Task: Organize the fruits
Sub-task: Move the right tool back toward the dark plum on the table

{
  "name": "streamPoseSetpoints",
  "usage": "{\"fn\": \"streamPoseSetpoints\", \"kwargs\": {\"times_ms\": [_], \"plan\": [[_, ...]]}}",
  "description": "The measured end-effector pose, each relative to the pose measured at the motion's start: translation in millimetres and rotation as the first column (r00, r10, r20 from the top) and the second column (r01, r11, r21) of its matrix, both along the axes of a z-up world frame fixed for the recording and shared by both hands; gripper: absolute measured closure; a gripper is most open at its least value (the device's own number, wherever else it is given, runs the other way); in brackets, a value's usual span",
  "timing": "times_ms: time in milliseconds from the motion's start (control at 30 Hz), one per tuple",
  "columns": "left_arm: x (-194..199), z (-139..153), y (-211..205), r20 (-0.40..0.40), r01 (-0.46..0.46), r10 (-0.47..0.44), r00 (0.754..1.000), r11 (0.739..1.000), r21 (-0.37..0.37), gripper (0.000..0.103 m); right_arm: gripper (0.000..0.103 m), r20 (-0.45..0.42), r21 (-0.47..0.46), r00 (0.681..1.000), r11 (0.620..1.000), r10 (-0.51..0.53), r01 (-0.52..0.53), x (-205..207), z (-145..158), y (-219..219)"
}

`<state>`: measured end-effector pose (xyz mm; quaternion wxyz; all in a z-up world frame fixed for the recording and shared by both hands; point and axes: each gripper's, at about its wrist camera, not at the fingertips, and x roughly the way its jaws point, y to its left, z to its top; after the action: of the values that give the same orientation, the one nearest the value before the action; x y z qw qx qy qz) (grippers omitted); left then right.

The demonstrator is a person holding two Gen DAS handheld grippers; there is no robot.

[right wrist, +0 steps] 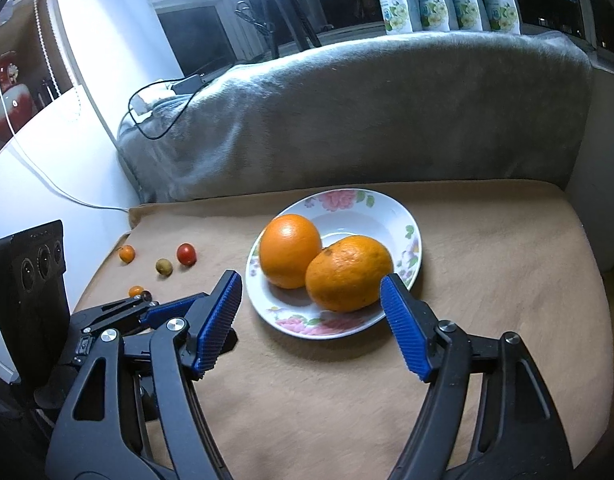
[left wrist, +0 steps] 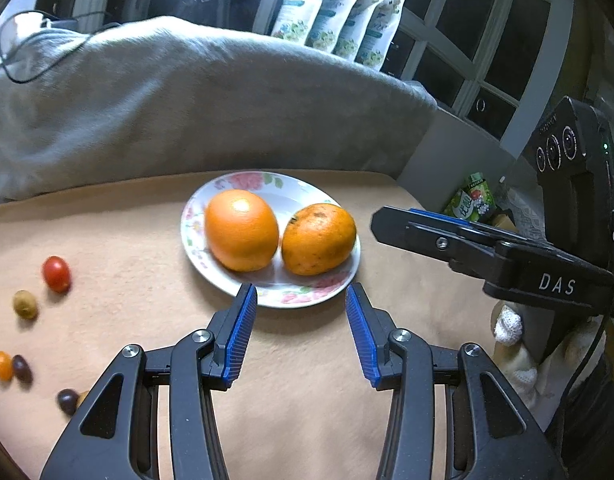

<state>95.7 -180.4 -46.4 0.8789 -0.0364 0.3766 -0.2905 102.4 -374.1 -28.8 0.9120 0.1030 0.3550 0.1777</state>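
The left gripper [left wrist: 301,298] hangs over the tan cloth [left wrist: 307,380] with its blue pads parted and nothing between them, the tips just short of the near rim of the flowered plate [left wrist: 195,240]. The right gripper [right wrist: 311,292] is spread wider, also empty; in its own view one pad shows just in front of the speckled orange [right wrist: 347,274] without visibly pressing on it, the other off the plate's left rim.

Both oranges already sit on the plate, touching each other: the smooth orange [left wrist: 241,230] on the left, the speckled one on the right, both roundish with no strong long axis.

What remains loose, by the look of it, is the small fruit. The red cherry tomato [left wrist: 56,274], the olive-green one [left wrist: 25,305], the orange one [left wrist: 2,365] and the dark ones [left wrist: 22,369] lie scattered on the cloth well to the left of the plate. They lie left of both grippers, and the left gripper stands between them and the right one, so the left hand is probably the nearer. The red tomato's long axis runs roughly away from the camera.
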Motion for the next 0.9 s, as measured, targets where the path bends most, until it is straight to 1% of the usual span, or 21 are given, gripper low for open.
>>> {"fn": "streamPoseSetpoints", "kwargs": {"times_ms": [133, 300, 433, 700, 767, 900], "plan": [[-7, 3, 19, 0.024, -0.026, 0.025, 0.999, 1.0, 0.003, 0.058, 0.028, 0.021, 0.01, 0.999, 0.999, 0.038, -0.038, -9, -1, 11], [-14, 4, 49, 0.045, -0.08, 0.08, 0.996, 0.997, 0.004, 0.058, 0.028, 0.017, -0.011, 0.997, 0.997, 0.072, -0.072, -15, -3, 31], [-22, 2, 76, 0.055, -0.134, 0.132, 0.99, 0.991, 0.027, 0.058, 0.028, 0.02, -0.027, 0.995, 0.995, 0.102, -0.101, -21, -3, 46], [-38, -12, 130, 0.047, -0.22, 0.217, 0.975, 0.974, 0.06, 0.058, 0.028, 0.02, -0.091, 0.984, 0.98, 0.18, -0.177, -30, -7, 80], [-40, -16, 139, 0.036, -0.232, 0.23, 0.973, 0.971, 0.065, 0.062, 0.028, 0.017, -0.106, 0.981, 0.976, 0.193, -0.19, -31, -9, 86], [-44, -24, 152, 0.02, -0.246, 0.245, 0.969, 0.967, 0.073, 0.065, 0.028, -0.001, -0.119, 0.977, 0.97, 0.214, -0.213, -31, -17, 97]]}}
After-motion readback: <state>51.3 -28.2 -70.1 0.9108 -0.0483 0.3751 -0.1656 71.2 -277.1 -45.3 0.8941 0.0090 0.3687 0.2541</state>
